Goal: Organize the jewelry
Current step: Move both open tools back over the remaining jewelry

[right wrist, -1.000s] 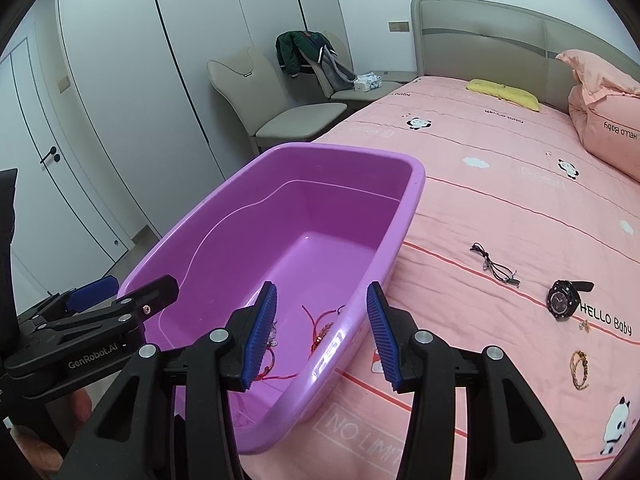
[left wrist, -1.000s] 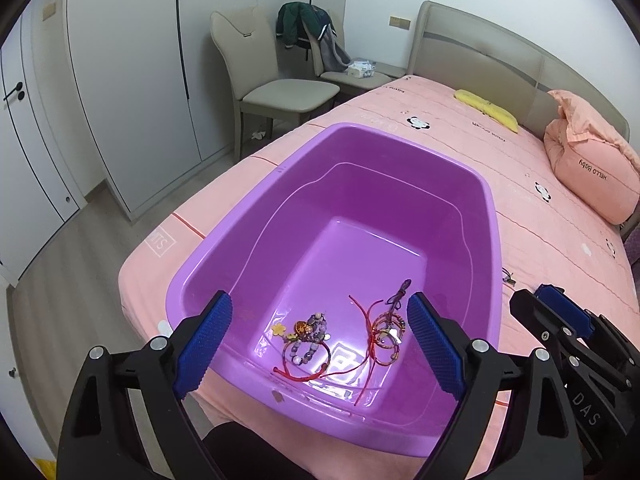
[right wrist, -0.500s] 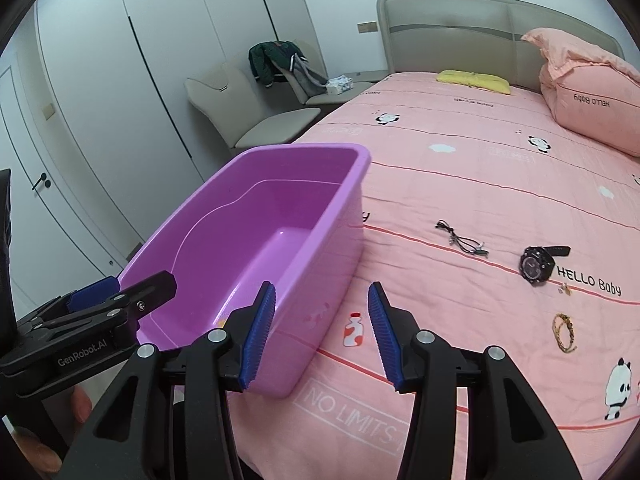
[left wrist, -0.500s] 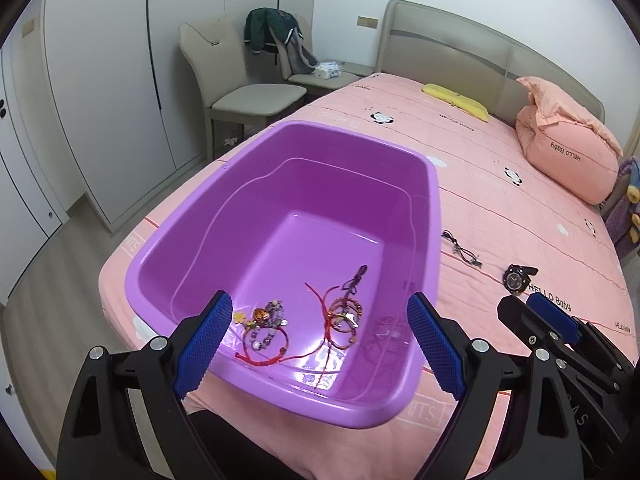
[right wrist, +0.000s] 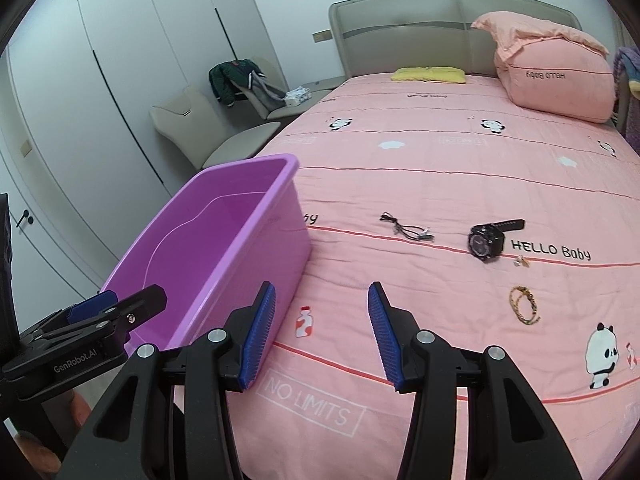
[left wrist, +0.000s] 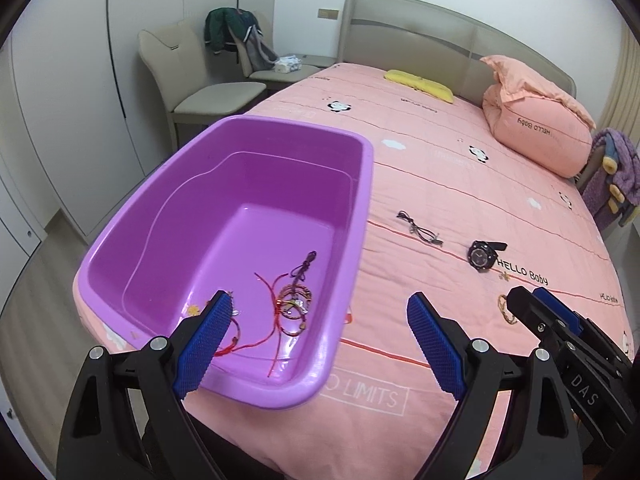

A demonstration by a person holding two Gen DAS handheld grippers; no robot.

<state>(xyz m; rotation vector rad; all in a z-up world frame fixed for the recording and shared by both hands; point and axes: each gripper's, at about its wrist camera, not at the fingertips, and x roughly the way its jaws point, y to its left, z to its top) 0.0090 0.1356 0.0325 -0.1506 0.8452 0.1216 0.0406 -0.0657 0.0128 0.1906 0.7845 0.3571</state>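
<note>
Right wrist view shows our right gripper spread wide and empty, and our left gripper too. Some bracelets lie in the purple tub; the watch and gold bracelet wait on the bed. We might pinch the soft sheet with them.

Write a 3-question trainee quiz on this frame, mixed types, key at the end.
1. True or false: the black watch lies inside the purple tub.
2. Which item on the bedspread lies nearest the right gripper? A) black cord B) gold bracelet C) watch
3. Fill in: the left gripper is ____ and holds nothing.

Key: 1 false; 2 B; 3 open. The red string bracelets are already in the tub.
</note>
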